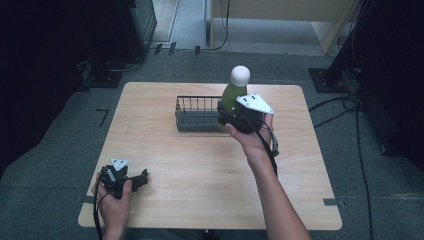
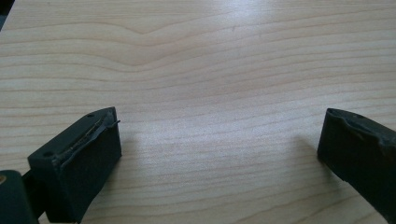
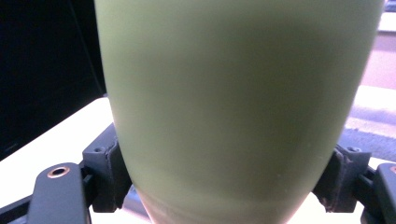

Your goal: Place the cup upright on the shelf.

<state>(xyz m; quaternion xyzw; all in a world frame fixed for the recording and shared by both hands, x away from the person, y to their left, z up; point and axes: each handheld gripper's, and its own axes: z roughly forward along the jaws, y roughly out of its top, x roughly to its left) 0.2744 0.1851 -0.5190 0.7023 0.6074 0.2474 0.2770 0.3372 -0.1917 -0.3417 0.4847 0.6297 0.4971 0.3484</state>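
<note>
While the right tool [image 1: 231,111] is pinching the lower body of a green bottle [image 1: 231,92] with a white rounded cap, both jaws pressing its sides, the bottle is standing upright at the right end of the wire basket [image 1: 196,114]. Well nearer than the basket, the left tool [image 1: 139,179] is lying spread wide on the worktop [image 1: 200,165].

Green bottle [image 3: 233,107] cut off top and bottom; lower half hidden behind right gripper [image 1: 239,119] overhead.
</note>
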